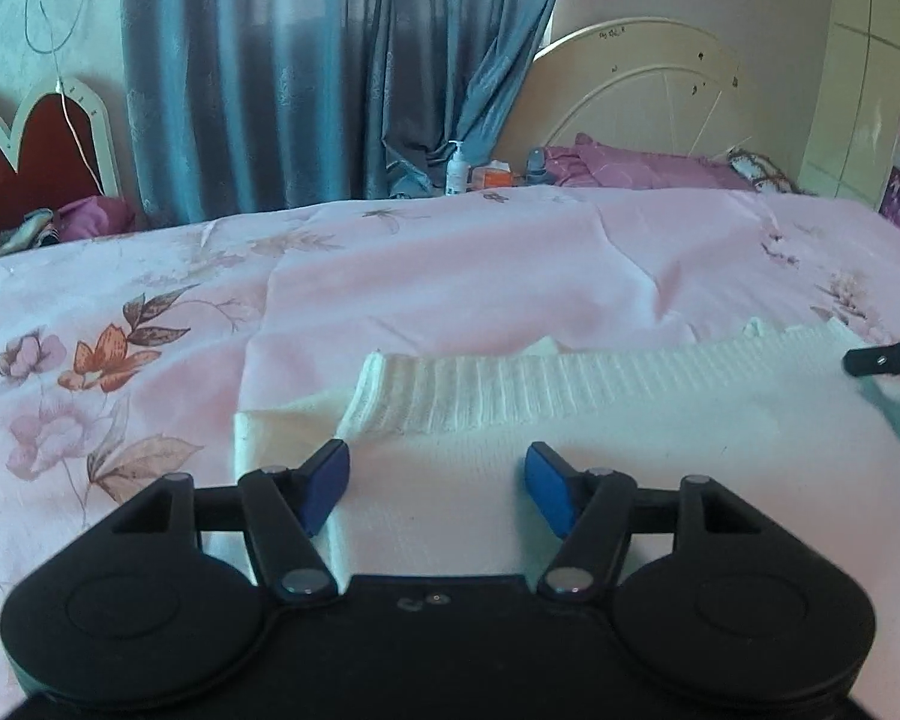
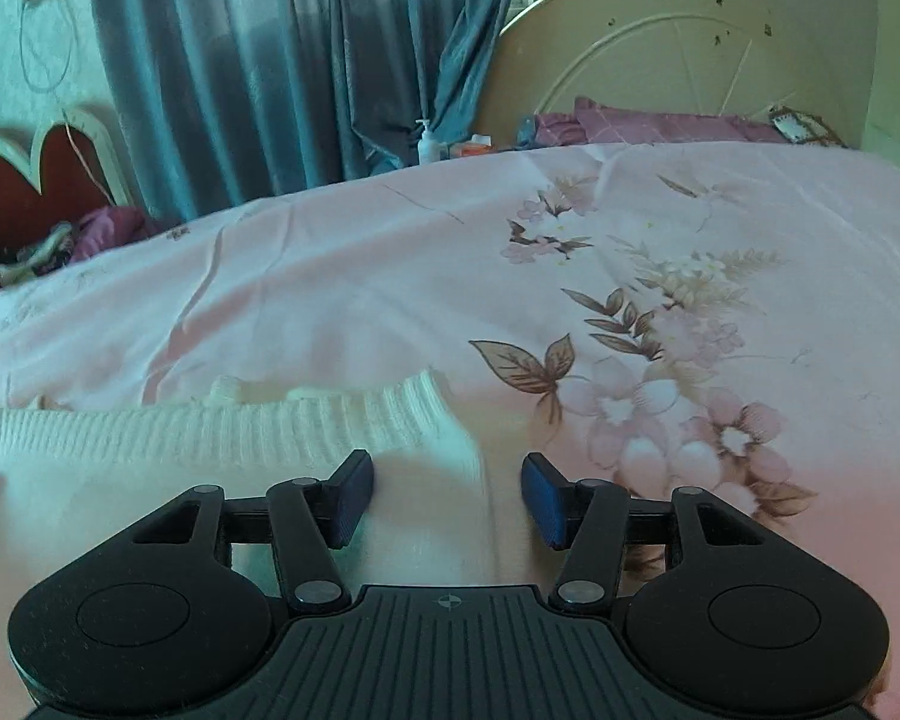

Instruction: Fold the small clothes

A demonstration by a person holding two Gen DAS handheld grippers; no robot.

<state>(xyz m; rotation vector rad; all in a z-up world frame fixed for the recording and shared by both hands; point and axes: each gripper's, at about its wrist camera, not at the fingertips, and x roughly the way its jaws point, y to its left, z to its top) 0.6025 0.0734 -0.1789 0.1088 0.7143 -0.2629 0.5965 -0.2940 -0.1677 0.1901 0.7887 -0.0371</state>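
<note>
White knit garment [image 1: 570, 468] lies flat on the bed [image 1: 450, 276], ribbed hem just ahead of both tools, long axis running L-R across them. Left tool [image 1: 437, 489] is over its left end, fingers apart, holding nothing. Right tool [image 2: 447, 498] straddles its right edge, fingers apart, also holding nothing. Each is near its own corner. No containers by the garment.
</note>
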